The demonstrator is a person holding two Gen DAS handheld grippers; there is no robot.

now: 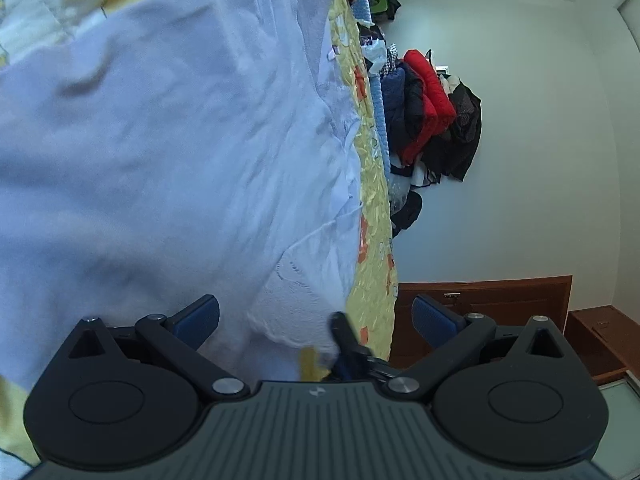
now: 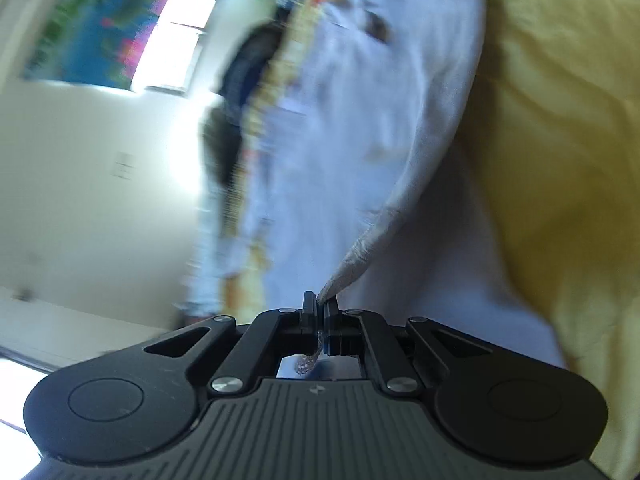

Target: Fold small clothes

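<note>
The right gripper is clamped tight on a pinched corner of the white garment, the fabric drawn up in a taut ridge from the bed to the pads, with a short tuft of cloth showing behind them. The left gripper stands wide, its blue pads well apart and pressing on nothing; the white garment lies just ahead of it and reaches between the fingers. The garment is spread across the yellow patterned bedspread, its far side running close along the edge of the bed. Beyond that edge a pile of dark and red clothes rests against the pale wall, near a brown wooden cabinet.
</note>
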